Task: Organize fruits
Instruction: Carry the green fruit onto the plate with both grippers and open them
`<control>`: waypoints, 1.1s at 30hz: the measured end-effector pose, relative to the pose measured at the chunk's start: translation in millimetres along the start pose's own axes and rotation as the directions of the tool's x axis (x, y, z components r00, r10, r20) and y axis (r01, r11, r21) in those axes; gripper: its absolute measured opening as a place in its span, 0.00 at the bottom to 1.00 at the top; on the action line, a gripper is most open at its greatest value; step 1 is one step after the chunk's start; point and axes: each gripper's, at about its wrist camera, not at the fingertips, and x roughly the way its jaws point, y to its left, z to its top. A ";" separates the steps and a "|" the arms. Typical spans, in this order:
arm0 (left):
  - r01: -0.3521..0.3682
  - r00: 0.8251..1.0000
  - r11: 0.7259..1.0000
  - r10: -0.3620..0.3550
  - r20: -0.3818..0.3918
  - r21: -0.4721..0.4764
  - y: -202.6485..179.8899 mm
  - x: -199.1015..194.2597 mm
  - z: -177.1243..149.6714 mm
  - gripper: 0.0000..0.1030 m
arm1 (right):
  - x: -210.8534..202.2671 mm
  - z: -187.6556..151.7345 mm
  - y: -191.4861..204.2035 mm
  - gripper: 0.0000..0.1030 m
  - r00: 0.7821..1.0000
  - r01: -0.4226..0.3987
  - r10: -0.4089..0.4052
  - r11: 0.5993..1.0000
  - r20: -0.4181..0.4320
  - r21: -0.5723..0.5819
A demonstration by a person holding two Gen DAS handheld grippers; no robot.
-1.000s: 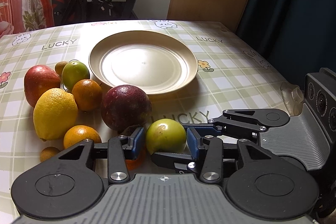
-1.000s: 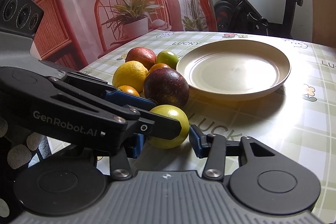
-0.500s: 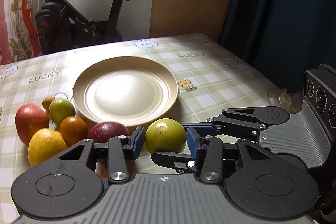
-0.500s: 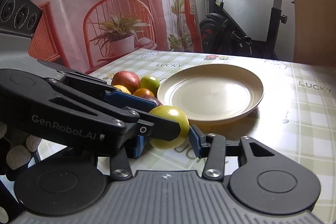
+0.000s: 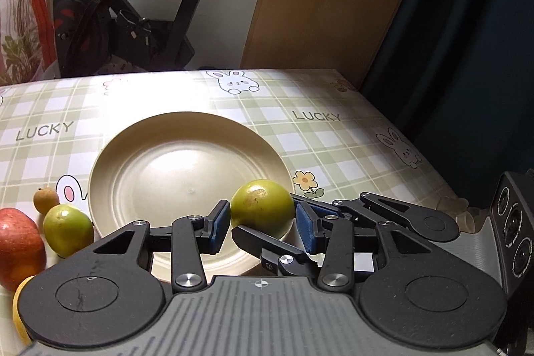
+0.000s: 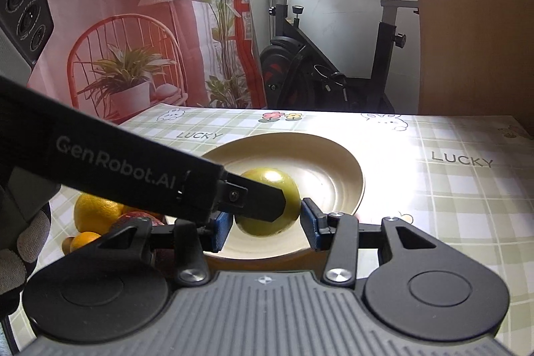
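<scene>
Left tongs (image 5: 263, 224) and right tongs (image 6: 266, 222): both clenched on one green fruit (image 5: 262, 210) | held above plate (image 5: 110, 169) rim | risk: uneven release, fruit rolled off.

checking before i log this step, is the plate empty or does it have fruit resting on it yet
Cannot tell. The green fruit sits between the left hand-held gripper pads over the plate; contact with the plate is hidden. Otherwise the plate is bare.

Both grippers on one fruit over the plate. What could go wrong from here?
1. Left gripper and right gripper cross fingers around the green fruit; an uneven release could flick it or make the fingers collide.
2. The fruit is by the near rim of the plate, so it may roll off onto the table.
</scene>
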 end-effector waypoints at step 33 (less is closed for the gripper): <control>0.004 0.996 0.999 0.000 0.094 -0.040 17.0 -24.7 -3.3 0.46 | -27.1 -22.7 19.2 0.46 0.979 0.160 -0.159 0.987 0.130 0.000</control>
